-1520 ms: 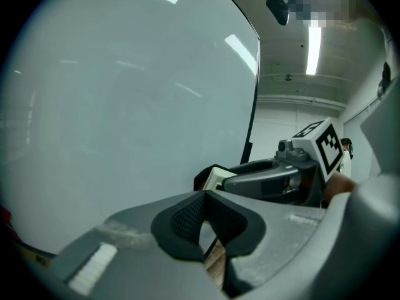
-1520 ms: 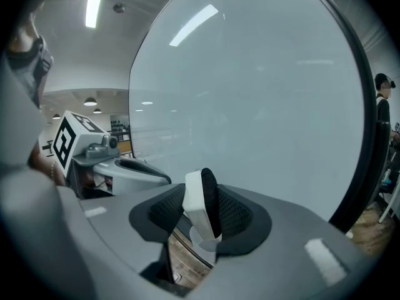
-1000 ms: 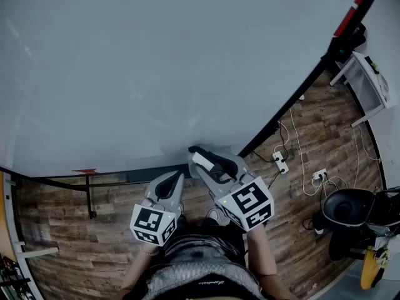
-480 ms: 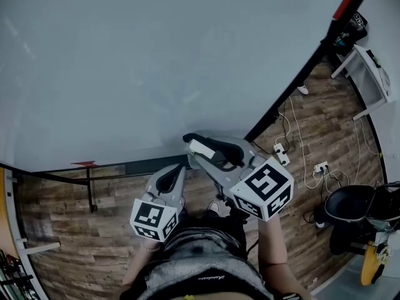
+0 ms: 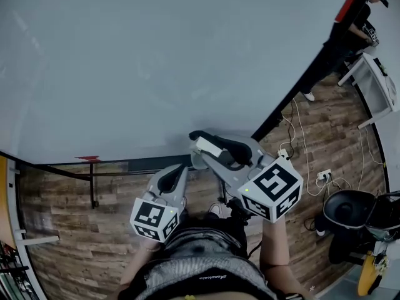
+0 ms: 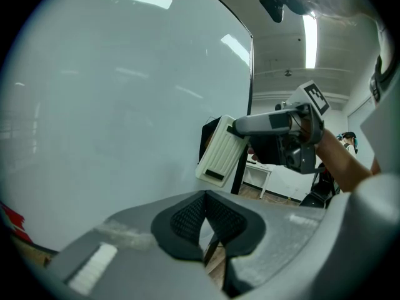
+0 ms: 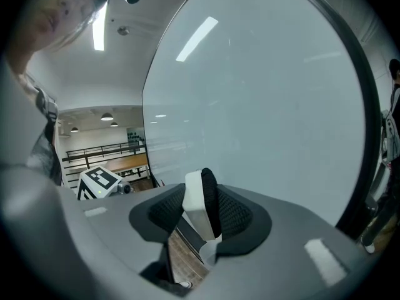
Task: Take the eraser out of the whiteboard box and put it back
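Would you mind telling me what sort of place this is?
Probably an office or lab workroom: a large whiteboard, a wood-look floor with a power strip, and a ceiling strip light.

Surroundings, head view: large blank whiteboard [image 5: 156, 61] in a black frame, with a red patch [image 5: 89, 159] on the lower rail. Wood-plank floor [image 5: 69, 224] beneath. White cables [image 5: 299, 130] trail over the floor to a power strip [image 5: 284, 152] near the board's right edge. Further right is a white table [image 5: 378, 83] with a person [image 5: 364, 22] standing beside it (dark clothing). A black round seat [image 5: 350, 208] sits lower right. Left gripper view: ceiling strip light [image 6: 310, 33], lit.
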The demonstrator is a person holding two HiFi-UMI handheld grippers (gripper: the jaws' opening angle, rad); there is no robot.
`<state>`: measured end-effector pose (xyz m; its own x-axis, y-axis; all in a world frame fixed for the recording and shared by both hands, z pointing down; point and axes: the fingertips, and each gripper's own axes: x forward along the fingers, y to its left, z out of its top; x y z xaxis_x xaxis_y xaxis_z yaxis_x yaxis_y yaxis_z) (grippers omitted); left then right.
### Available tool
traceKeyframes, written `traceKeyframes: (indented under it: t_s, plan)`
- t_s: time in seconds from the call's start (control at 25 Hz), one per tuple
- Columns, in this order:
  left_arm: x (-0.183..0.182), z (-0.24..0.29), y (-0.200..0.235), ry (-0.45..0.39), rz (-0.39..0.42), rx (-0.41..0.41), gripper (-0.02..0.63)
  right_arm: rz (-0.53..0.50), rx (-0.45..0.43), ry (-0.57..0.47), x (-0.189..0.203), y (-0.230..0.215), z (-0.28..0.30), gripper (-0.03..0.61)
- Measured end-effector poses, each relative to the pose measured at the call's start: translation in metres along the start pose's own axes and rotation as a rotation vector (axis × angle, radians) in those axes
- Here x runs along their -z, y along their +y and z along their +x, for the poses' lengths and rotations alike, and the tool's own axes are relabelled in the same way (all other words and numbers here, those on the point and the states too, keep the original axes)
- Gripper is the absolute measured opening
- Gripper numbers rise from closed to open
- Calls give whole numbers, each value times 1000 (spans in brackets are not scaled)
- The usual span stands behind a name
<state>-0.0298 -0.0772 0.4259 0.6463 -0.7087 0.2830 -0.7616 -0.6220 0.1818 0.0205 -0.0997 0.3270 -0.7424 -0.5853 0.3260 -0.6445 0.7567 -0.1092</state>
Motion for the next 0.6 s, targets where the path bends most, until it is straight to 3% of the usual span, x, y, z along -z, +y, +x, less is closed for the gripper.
traceKeyframes:
  t_s: [0.6]
  plan:
    - [-25, -2, -1, -73, 14, -57, 2, 9, -32, -6, 5, -3, 2, 158]
